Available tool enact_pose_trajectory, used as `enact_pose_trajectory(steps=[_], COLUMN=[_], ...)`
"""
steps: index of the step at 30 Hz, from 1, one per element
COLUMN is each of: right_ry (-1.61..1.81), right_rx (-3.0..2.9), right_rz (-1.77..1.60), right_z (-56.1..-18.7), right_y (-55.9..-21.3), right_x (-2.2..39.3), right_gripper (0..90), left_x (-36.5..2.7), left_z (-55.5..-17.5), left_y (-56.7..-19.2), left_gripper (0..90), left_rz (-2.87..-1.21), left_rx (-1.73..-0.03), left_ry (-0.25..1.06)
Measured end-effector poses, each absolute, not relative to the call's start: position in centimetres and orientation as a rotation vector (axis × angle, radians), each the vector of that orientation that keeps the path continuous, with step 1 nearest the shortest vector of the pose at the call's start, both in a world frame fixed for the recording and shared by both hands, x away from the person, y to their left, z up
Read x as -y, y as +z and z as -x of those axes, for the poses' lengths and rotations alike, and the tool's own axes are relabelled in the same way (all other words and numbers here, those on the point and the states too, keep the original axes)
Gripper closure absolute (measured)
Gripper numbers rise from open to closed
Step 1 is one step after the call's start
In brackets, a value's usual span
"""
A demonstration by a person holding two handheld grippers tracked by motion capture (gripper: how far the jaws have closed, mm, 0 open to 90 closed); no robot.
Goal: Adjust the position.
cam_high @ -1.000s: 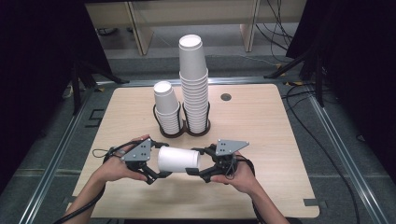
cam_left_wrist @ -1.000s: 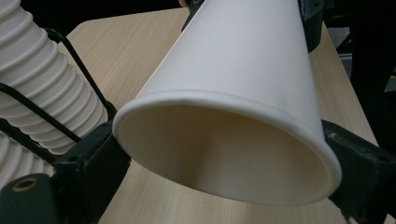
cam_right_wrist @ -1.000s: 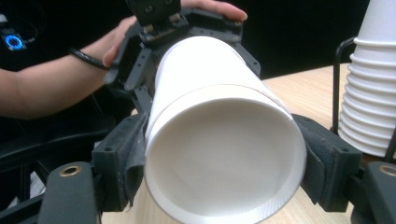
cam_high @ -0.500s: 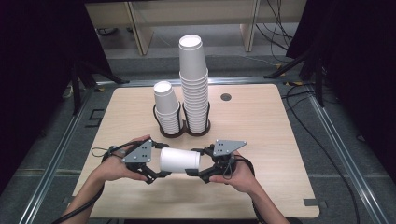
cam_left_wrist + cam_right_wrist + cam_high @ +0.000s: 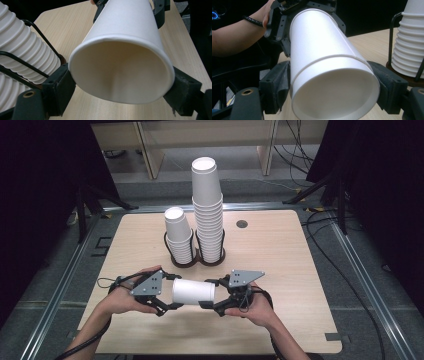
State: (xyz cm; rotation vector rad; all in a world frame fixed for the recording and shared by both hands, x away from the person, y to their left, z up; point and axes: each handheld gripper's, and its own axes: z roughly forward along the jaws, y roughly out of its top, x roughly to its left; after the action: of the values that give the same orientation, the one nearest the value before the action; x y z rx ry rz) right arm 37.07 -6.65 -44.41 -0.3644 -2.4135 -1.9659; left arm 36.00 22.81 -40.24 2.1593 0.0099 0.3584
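Wooden table (image 5: 280, 255) is carrying 2 cup stacks (image 5: 207, 210) in a rack. Near its front edge, a white paper cup (image 5: 193, 291) is lying level, long axis left-right, mouth pointing left. Left gripper (image 5: 167, 306), jaws just closing, is clamping the rim; right gripper (image 5: 209, 306) is clamping the base.

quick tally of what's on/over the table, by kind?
Cup stacks in the wire holder: 2, short stack and tall stack
Wire holder: 1
Loose paper cup held sideways between both claws: 1
Claws: 2, left claw and right claw
Dark round disc on the tabletop: 1
Total: 7
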Motion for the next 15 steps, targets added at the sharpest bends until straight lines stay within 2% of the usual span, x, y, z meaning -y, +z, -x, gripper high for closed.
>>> enact_pose_trajectory(steps=[15], right_ry=[-1.996], right_rx=[2.402], right_rz=[0.378], right_z=[-37.15], right_y=[-44.40], right_x=[6.75], right_gripper=[22.5], left_x=[-22.93], left_z=[-35.99], left_y=[-39.96], left_gripper=[19.7], left_rz=[-2.188], left_rx=[0.000], left_ry=[0.386])
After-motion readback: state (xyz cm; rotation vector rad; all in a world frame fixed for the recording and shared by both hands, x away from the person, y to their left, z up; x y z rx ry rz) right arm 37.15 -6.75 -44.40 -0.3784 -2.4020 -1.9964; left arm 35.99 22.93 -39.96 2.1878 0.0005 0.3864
